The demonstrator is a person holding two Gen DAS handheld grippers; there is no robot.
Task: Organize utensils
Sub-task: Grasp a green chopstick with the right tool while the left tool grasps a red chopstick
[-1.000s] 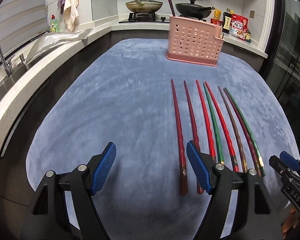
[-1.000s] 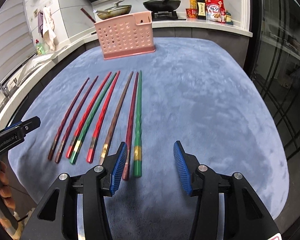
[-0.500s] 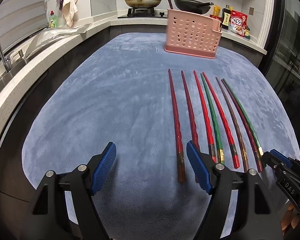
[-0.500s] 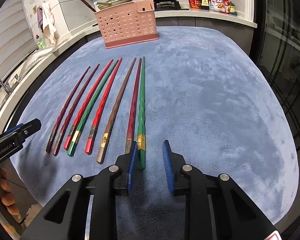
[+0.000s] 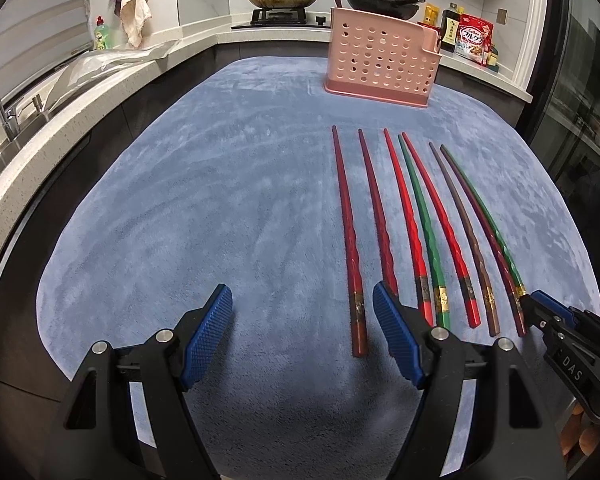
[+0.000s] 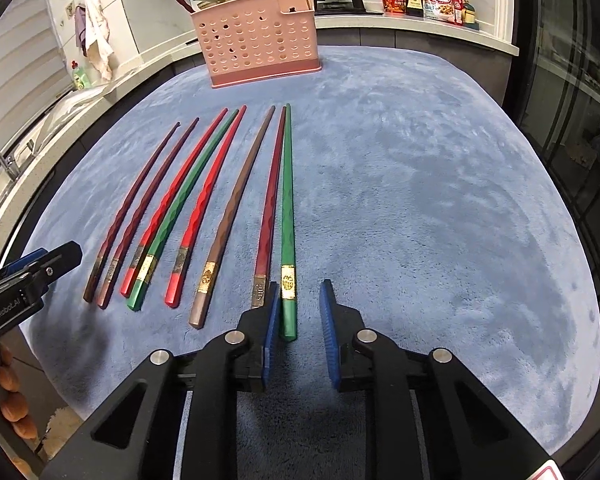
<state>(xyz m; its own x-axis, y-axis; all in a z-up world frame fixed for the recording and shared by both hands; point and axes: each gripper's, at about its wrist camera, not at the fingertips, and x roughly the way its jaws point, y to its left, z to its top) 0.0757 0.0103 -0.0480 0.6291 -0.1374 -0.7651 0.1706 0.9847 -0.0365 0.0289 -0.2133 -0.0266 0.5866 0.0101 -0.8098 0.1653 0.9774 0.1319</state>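
right gripper point(image 6: 300, 320) jaws have just been narrowing around the green chopstick point(image 6: 287, 216) at the mat's point(image 6: 440, 200) near edge, right pad clear; the neighbouring maroon chopstick point(image 6: 270, 208) could get pinched too. left gripper point(image 5: 302, 340) gapes wide, empty.

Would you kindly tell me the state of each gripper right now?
Left gripper: open, holding nothing.
Right gripper: jaws have just been closing around the green chopstick, pads not yet pressing it.

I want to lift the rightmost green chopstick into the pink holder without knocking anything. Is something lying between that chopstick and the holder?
Nothing visible does. The green chopstick lies at the right end of the row, its butt between the right gripper pads, and only bare blue mat separates its tip from the pink holder. A dark red chopstick lies close alongside.
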